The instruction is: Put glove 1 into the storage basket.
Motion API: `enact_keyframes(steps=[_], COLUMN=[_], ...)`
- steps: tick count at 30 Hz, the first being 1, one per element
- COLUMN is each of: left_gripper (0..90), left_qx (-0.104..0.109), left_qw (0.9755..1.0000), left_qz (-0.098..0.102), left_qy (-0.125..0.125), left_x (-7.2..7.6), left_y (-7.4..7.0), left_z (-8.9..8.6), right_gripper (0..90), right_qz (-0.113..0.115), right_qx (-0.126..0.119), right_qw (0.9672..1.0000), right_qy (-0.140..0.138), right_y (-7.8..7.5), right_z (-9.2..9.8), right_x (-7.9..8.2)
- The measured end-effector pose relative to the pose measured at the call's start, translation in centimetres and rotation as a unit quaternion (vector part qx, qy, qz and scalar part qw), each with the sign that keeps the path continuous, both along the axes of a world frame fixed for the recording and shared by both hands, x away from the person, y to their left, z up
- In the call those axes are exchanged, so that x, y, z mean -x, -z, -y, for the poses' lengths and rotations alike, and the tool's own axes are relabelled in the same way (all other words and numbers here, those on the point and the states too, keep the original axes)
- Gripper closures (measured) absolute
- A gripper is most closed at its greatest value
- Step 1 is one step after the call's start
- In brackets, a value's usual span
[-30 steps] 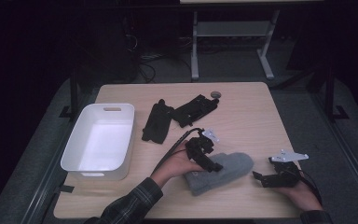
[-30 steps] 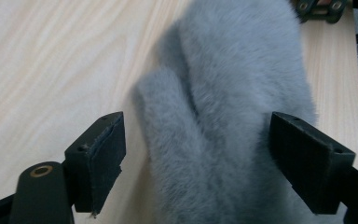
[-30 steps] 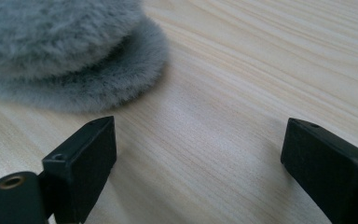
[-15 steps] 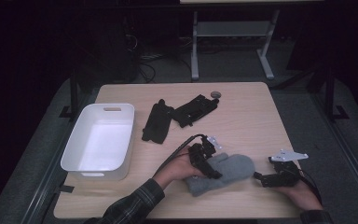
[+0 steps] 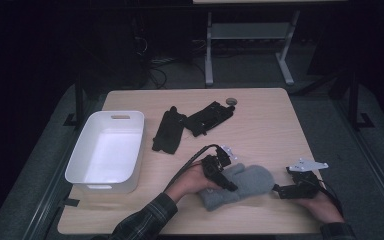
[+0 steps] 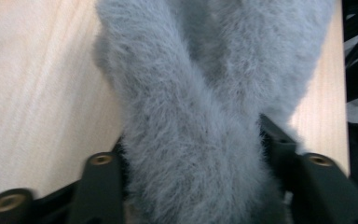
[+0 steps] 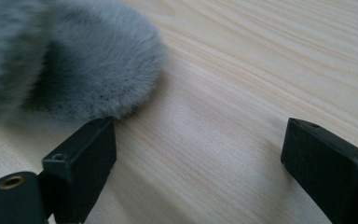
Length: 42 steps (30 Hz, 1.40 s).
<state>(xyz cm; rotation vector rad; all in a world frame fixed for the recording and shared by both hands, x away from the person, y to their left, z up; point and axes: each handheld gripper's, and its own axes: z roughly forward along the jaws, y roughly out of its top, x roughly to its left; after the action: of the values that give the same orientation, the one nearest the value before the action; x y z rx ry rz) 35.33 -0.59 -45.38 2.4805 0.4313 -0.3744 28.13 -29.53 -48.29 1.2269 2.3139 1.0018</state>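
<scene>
The left gripper [image 5: 222,175] had its fingers [image 6: 100,186] clamped on the fluffy grey wool mitten [image 5: 237,186], fur bulging between them. The right gripper [image 5: 285,190] held its fingers [image 7: 81,163] spread wide on bare wood, one just beside the mitten's rounded tip. The mitten lay flat near the front edge of the light wooden tabletop [image 5: 265,125]. Farther back lay a flat black fabric piece [image 5: 168,131], a black ribbed object [image 5: 209,117] and a small round disc [image 5: 231,101]. A white plastic bin [image 5: 106,151] stood well apart at the left.

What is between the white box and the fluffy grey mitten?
In the high view, the person's left hand with the left gripper lies between the white bin and the grey mitten, over bare table.
</scene>
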Motion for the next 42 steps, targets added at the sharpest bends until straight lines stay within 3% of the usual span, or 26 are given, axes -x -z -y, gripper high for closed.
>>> enact_keyframes(steps=[6,11,18,22,30,42], left_gripper=[62.6,67.5,68.9,69.1,69.0,68.9], left_qx=[0.0,0.004,0.003,0.008,0.019,0.035], left_qw=[0.9999,0.9998,0.9991,0.9991,0.998,0.9966], left_qz=[0.011,0.02,0.042,0.042,0.055,0.058], left_qy=[0.006,0.002,0.007,-0.005,-0.025,-0.047], left_x=[0.3,0.6,1.2,1.3,0.6,-0.6], left_y=[-0.4,-0.8,-1.9,-2.6,-4.2,-6.6], left_z=[0.0,-0.3,-0.4,-0.8,-2.6,-5.2], right_gripper=[10.1,10.1,10.1,10.1,10.1,10.1], right_qz=[0.0,0.0,0.0,0.0,0.0,0.0], right_qx=[0.0,0.0,0.0,0.0,0.0,0.001], right_qw=[1.0,1.0,1.0,1.0,1.0,1.0], right_qy=[0.0,0.0,0.0,0.0,0.0,-0.001], right_y=[0.0,0.0,0.0,0.0,0.0,0.0], right_z=[0.0,0.0,0.0,0.0,0.0,0.0], right_x=[0.0,0.0,0.0,0.0,0.0,0.0])
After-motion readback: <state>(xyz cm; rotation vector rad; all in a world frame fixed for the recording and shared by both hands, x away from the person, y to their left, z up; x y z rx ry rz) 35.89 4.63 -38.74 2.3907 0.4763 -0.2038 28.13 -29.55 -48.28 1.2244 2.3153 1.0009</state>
